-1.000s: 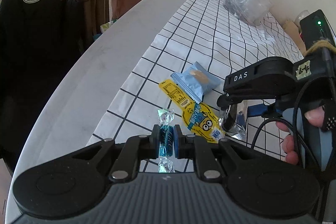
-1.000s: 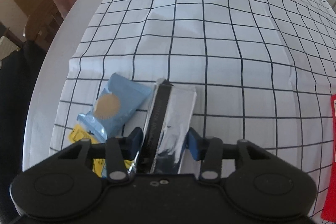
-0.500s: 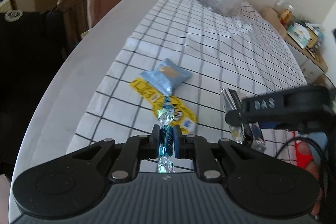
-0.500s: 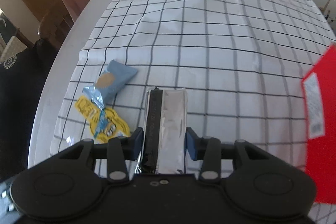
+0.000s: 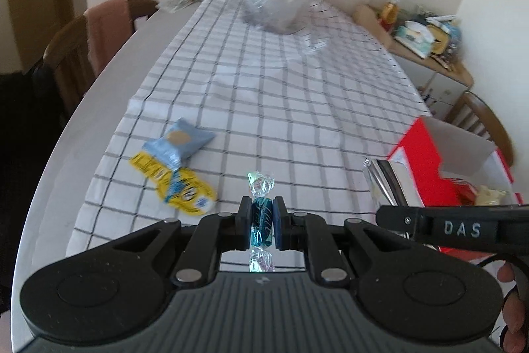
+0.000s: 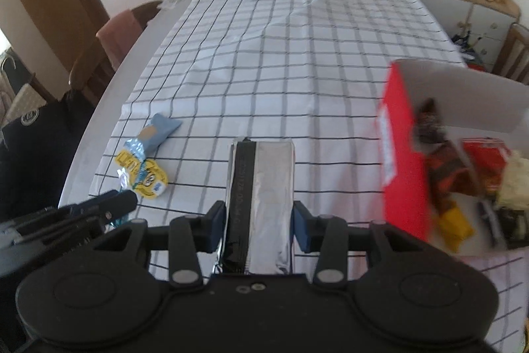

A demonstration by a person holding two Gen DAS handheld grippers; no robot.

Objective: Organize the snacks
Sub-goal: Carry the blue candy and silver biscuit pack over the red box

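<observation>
Both snacks held above the bench, red box off to the right

The left hand-held gripper [image 5: 261, 222] is clamped on a blue twist-wrapped candy [image 5: 261, 220]; the right hand-held gripper [image 6: 256, 220] grips a silver foil packet [image 6: 261, 204], its long axis pointing to 12 o'clock. The open red box [image 6: 401, 154] lies at 2 o'clock from the right one, which is nearer it.
</observation>
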